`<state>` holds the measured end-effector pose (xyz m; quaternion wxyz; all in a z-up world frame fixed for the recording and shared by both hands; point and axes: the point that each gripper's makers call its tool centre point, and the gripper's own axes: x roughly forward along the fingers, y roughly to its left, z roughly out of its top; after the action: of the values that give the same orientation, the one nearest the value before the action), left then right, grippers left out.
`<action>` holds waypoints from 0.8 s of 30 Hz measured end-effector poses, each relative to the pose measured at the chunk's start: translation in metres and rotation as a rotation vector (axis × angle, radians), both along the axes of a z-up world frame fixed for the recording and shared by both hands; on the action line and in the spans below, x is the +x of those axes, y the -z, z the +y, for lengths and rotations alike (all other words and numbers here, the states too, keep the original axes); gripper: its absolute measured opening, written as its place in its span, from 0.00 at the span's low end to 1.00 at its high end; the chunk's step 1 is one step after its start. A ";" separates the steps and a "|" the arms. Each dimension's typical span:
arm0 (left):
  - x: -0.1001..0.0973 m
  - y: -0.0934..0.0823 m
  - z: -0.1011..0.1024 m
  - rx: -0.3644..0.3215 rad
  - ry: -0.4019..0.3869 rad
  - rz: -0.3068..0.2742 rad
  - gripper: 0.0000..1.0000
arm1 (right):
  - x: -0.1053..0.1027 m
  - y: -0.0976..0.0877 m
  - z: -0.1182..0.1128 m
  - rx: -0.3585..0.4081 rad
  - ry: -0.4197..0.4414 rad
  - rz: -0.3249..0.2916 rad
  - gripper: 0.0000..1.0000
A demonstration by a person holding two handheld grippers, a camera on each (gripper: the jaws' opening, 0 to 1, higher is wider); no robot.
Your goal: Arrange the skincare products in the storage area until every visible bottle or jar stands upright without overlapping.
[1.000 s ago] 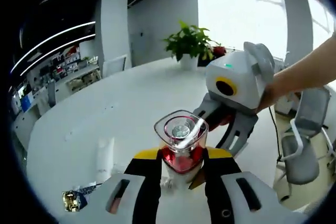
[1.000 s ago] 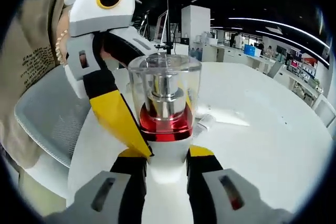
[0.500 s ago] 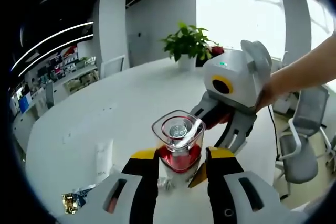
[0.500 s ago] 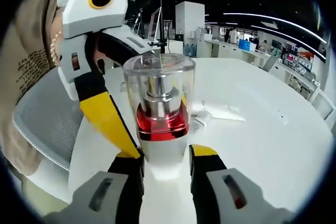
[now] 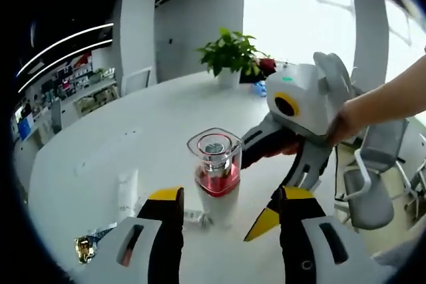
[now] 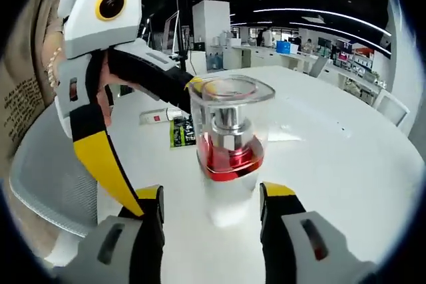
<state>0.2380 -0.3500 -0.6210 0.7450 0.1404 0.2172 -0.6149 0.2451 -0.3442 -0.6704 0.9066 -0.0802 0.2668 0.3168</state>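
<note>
Change: I am spreading both grippers off the bottle (image 5: 215, 174), standing free now.
Left gripper view: plant (image 5: 229, 53) showing.
Left gripper (image 5: 229, 207): gaping, empty.
Right gripper (image 6: 211, 201): gaping, empty.

A potted plant (image 5: 229, 54) stands beside a grey chair (image 5: 368, 191).

left gripper view looks down and forward over the white table (image 5: 100, 157) toward a plant (image 5: 229, 54) and bright window, close on the bottle (image 5: 216, 171). right gripper view comes in lower from the opposite side, facing the office, nearer the bottle (image 6: 229, 147). both share bottle and table (image 6: 333, 164).
</note>
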 end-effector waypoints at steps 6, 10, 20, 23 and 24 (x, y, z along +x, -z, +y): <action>0.000 -0.003 0.026 -0.003 -0.009 0.041 0.66 | -0.006 -0.009 0.008 0.032 0.124 -0.024 0.68; 0.001 -0.006 0.048 -0.005 -0.026 0.063 0.70 | -0.010 -0.015 0.010 0.059 0.208 -0.040 0.72; 0.005 -0.014 0.102 -0.026 -0.084 0.105 0.81 | -0.025 -0.039 0.029 0.091 0.334 -0.103 0.80; 0.005 -0.018 0.119 -0.040 -0.098 0.116 0.84 | -0.029 -0.043 0.035 0.104 0.368 -0.107 0.83; 0.004 -0.019 0.123 -0.044 -0.101 0.119 0.85 | -0.032 -0.043 0.037 0.096 0.380 -0.111 0.84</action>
<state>0.2421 -0.2271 -0.6025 0.7638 0.0759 0.2545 -0.5883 0.2135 -0.3070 -0.6275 0.9662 -0.0021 0.2115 0.1474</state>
